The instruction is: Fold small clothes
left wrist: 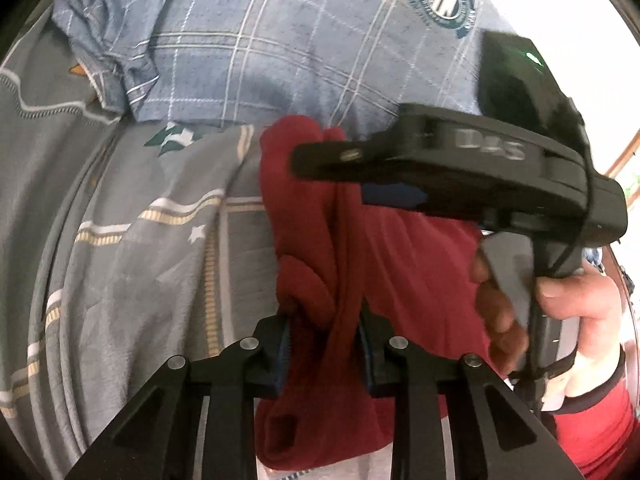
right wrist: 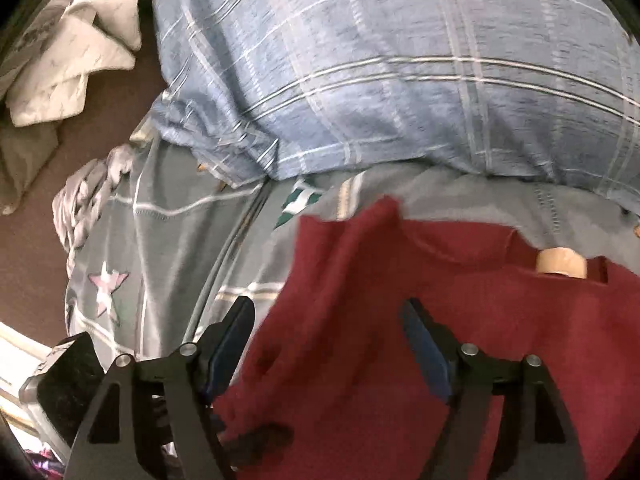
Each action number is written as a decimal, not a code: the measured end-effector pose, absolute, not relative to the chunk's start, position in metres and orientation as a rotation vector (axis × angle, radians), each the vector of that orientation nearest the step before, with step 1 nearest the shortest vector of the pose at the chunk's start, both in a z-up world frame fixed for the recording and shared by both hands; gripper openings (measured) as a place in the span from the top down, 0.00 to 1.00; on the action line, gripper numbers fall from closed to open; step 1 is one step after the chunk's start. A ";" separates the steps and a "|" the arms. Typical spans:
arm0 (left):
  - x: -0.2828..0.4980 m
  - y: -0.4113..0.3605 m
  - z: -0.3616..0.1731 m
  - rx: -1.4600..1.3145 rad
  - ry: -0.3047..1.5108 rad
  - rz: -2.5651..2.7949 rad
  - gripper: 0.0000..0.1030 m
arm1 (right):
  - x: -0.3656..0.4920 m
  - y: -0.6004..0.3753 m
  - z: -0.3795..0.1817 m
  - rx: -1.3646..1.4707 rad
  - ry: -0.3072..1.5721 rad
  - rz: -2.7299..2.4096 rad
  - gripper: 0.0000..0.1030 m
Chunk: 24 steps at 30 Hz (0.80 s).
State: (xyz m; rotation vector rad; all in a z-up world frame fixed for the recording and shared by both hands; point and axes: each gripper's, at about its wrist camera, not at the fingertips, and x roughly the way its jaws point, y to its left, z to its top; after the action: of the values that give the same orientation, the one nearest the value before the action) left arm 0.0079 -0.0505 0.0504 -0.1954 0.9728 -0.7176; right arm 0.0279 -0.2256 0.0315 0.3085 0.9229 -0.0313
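Note:
A dark red small garment [left wrist: 316, 248] hangs bunched above the grey bed sheet [left wrist: 120, 248]. My left gripper [left wrist: 326, 344] is shut on a twisted fold of the red garment. The right gripper [left wrist: 360, 184] shows in the left wrist view from the side, held by a hand, its fingertips against the upper part of the red cloth. In the right wrist view the red garment [right wrist: 380, 320] spreads under my right gripper [right wrist: 328, 328], whose fingers stand wide apart with cloth between them. A tan label [right wrist: 560, 264] shows on the garment.
A blue plaid pillow [left wrist: 280, 48] lies at the back of the bed, also in the right wrist view [right wrist: 400, 80]. White and grey crumpled cloths [right wrist: 60, 60] lie on the brown floor [right wrist: 28, 240] at left. The person's red sleeve [left wrist: 600, 432] is at right.

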 end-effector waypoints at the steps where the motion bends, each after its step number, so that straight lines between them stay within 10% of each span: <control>1: 0.008 -0.051 0.051 -0.186 0.967 -0.726 0.76 | 0.033 -0.219 0.029 0.282 0.942 -0.031 0.24; 5: 0.002 -0.050 0.054 -0.168 0.954 -0.759 0.76 | 0.051 -0.200 0.015 0.175 0.998 -0.042 0.27; 8: 0.002 -0.046 0.054 -0.131 0.967 -0.712 0.56 | 0.056 -0.198 0.004 0.079 1.017 -0.098 0.71; 10: -0.002 -0.042 0.058 -0.116 0.950 -0.683 0.29 | 0.048 -0.209 0.006 0.127 0.980 -0.075 0.74; 14: -0.010 -0.045 0.062 -0.109 0.914 -0.666 0.27 | 0.028 -0.233 0.017 0.238 0.909 -0.050 0.78; 15: -0.012 -0.053 0.059 -0.100 0.931 -0.678 0.30 | 0.025 -0.236 0.019 0.254 0.901 -0.043 0.79; 18: -0.024 -0.072 0.061 -0.078 0.930 -0.715 0.81 | 0.011 -0.246 0.031 0.295 0.863 -0.026 0.80; 24: -0.069 -0.129 0.118 -0.052 0.801 -0.854 0.80 | -0.040 -0.278 0.075 0.342 0.767 -0.012 0.83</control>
State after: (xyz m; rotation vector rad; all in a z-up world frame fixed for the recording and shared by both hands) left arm -0.0689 -0.1289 0.1176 -0.0519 0.8009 -0.8544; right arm -0.0402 -0.2775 0.0747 0.3416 0.7670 -0.0118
